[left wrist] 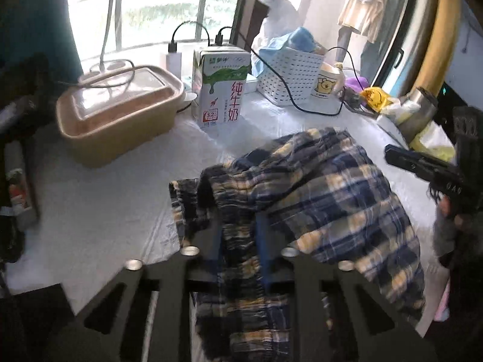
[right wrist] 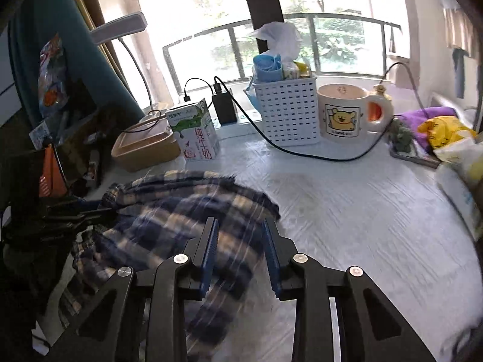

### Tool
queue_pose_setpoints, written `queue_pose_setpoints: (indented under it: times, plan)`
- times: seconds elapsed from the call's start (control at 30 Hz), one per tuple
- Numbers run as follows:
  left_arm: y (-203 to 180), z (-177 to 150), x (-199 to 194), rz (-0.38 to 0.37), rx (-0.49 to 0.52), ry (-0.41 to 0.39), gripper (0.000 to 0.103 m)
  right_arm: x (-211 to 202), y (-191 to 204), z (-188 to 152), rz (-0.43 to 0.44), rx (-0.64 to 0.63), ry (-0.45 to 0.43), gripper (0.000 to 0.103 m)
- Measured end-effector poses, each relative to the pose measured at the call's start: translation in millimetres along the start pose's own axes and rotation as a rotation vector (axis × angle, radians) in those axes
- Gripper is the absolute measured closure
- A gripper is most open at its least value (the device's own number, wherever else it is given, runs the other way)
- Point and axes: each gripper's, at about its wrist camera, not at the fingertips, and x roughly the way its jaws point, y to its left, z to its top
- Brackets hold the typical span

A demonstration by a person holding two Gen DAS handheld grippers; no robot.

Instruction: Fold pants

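One pair of plaid pants (left wrist: 302, 187), heaped on the white table (left wrist: 99, 211). Behind, well apart: one milk carton (left wrist: 222, 89), one tan lidded box (left wrist: 120, 105), one white basket (right wrist: 286, 111), one bear mug (right wrist: 347, 114). Black cable (right wrist: 302, 150) snaking across the table beyond. Left gripper (left wrist: 238, 226) clamped on bunched fabric. Right gripper (right wrist: 240, 226) poised above the pants, fingers apart, holding nothing.

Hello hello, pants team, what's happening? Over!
Left gripper shut on plaid pants. Right gripper open above them. Pants bunched, unfolded. Milk carton close behind.
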Motion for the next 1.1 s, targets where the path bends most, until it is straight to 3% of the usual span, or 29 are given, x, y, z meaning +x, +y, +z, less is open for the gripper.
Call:
queue_pose_setpoints:
  times: [0.1, 0.3, 0.53, 0.7, 0.87, 1.0, 1.1]
  plan:
    - [2.8, 5.3, 10.1, 0.038, 0.007, 0.022, 0.091, 23.2, -1.6, 9.2, 0.059, -0.03, 0.04, 0.072]
    - [18.8, 2.0, 16.2, 0.082, -0.051, 0.037, 0.09, 83.9, 5.5, 12.1, 0.051, -0.097, 0.159, 0.072]
    - [22.5, -5.9, -17.2, 0.094, -0.177, -0.01, 0.086, 98.8, 10.3, 16.0, 0.047, -0.132, 0.171, 0.071]
    - [17.3, -2.8, -38.0, 0.108, -0.116, -0.05, 0.086, 79.4, 7.9, 21.2, 0.037, -0.078, 0.131, 0.071]
    - [20.3, -24.7, -20.7, 0.055, -0.096, 0.038, 0.086, 21.7, 29.5, 11.1, 0.052, -0.104, 0.065, 0.071]
    - [20.2, -45.7, -21.5, -0.002, -0.101, 0.041, 0.086, 6.8, 62.5, -18.6, 0.092, -0.154, 0.111, 0.071]
    - [24.7, -53.1, -25.3, -0.004, -0.102, 0.019, 0.083, 15.9, 81.0, -42.4, 0.045, -0.216, 0.179, 0.071]
